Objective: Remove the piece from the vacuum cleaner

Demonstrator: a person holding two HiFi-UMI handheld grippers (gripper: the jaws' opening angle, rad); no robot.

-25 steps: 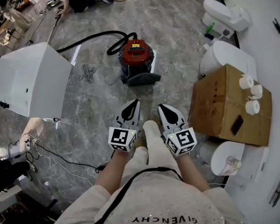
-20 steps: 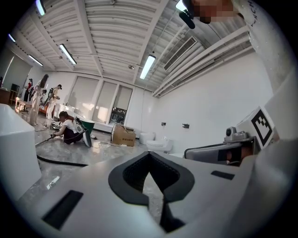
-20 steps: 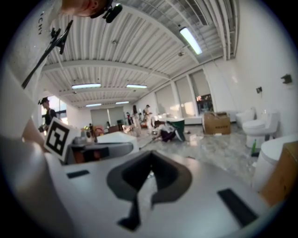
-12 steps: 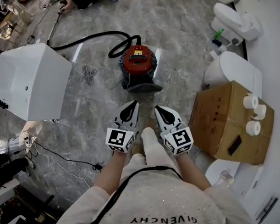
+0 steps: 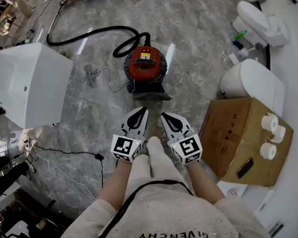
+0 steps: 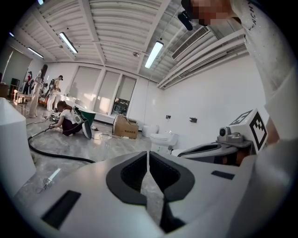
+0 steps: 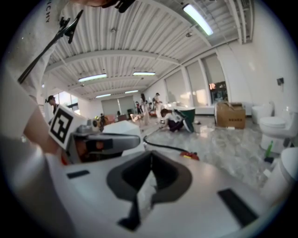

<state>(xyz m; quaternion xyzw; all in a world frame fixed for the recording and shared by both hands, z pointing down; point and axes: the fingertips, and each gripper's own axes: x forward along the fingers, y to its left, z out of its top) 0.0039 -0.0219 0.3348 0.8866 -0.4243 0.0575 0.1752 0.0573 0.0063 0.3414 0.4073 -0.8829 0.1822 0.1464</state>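
Ahead of both grippers, vacuum cleaner (image 5: 145, 62)

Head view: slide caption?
Left gripper and right gripper, both shut and empty, held short of the red vacuum cleaner.

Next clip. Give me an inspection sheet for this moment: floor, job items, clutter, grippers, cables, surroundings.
Surface: glossy grey marbled floor; no spills seen.
Job's things: red canister vacuum cleaner upright on the floor, black hose leading off from its far side; neither gripper touches it.
Clutter: cardboard box with three paper rolls on top; white cabinet; white toilets.
Grippers: left gripper and right gripper side by side, short of the vacuum cleaner, fingers together, nothing held.
Cables: grey cord bundled left of the vacuum cleaner; black cable running toward a power strip.
Surroundings: people at the hall's far end.
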